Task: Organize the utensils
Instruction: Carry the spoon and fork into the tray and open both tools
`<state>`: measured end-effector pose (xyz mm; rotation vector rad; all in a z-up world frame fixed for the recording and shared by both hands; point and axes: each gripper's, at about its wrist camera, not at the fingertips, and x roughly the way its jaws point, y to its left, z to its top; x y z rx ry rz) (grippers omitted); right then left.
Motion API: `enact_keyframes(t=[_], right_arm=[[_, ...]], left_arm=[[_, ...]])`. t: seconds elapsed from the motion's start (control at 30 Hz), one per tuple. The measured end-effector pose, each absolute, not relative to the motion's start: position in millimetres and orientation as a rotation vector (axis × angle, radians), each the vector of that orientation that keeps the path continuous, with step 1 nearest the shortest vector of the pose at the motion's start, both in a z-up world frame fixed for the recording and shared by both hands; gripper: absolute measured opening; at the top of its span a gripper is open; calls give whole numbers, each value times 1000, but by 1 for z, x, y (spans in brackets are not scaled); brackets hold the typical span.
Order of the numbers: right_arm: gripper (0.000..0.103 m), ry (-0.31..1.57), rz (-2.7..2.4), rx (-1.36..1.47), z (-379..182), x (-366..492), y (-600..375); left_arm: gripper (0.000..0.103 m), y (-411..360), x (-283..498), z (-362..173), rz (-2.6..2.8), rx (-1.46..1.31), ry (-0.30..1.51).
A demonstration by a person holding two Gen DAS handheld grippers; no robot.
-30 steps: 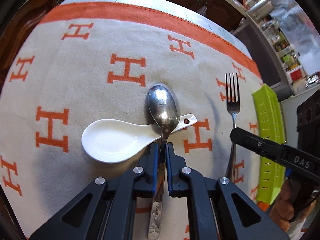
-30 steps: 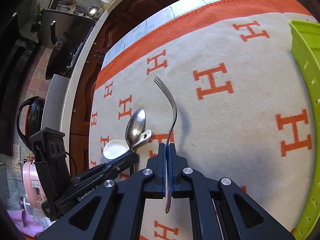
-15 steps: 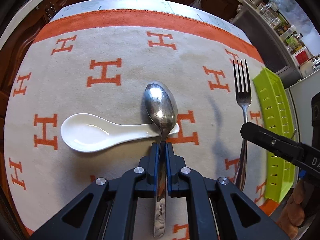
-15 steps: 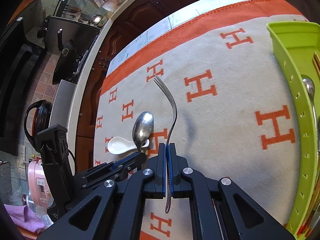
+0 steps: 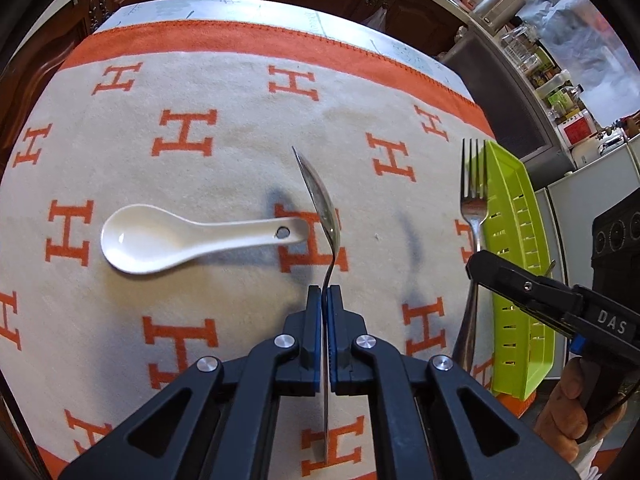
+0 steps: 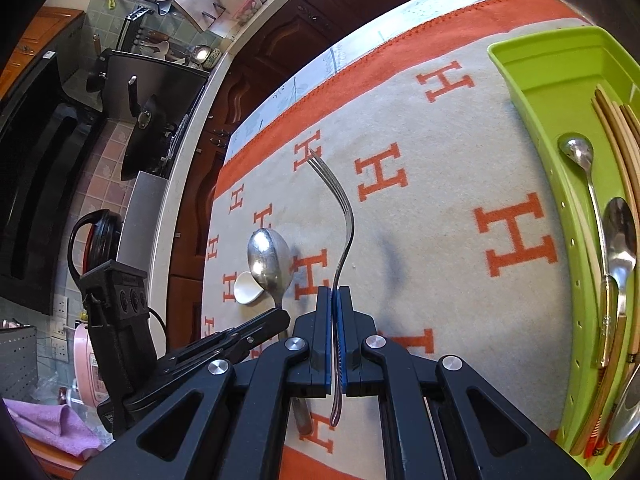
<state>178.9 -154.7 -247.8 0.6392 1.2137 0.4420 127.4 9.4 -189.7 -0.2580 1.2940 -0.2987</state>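
My left gripper (image 5: 324, 289) is shut on the handle of a metal spoon (image 5: 318, 205), which is lifted off the cloth and now stands edge-on to the camera. My right gripper (image 6: 335, 289) is shut on a metal fork (image 6: 339, 204), tines pointing away, also raised above the cloth. In the left wrist view the fork (image 5: 473, 200) and right gripper (image 5: 474, 266) sit at the right, beside the green tray (image 5: 516, 264). A white ceramic spoon (image 5: 180, 236) lies on the cloth to the left. In the right wrist view the metal spoon (image 6: 267, 262) hangs over the ceramic spoon (image 6: 247, 289).
The green tray (image 6: 532, 92) at the right holds several spoons (image 6: 618, 240) and wooden chopsticks (image 6: 616, 128). A beige cloth (image 5: 224, 152) with orange H marks covers the table. A person's hand (image 5: 568, 412) holds the right gripper. Kitchen counters and appliances surround the table.
Both grippers have lifted their utensils and moved toward the green tray. The metal spoon rolled edge-on in the left jaws and left the ceramic spoon behind; more of the tray's inside shows.
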Motion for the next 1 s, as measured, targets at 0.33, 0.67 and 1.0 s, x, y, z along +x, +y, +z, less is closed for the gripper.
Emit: enact_keyframes(t=[0.33, 0.67, 1.0], right_arm=[[2, 1187, 441, 672, -237, 157, -176], [2, 1126, 426, 713, -215, 126, -225], [2, 1033, 348, 666, -169, 77, -299]], left_arm=[[0, -8, 121, -176, -345, -250, 1292], [0, -56, 107, -132, -497, -224, 1224], [0, -117, 95, -84, -682, -205, 1169]])
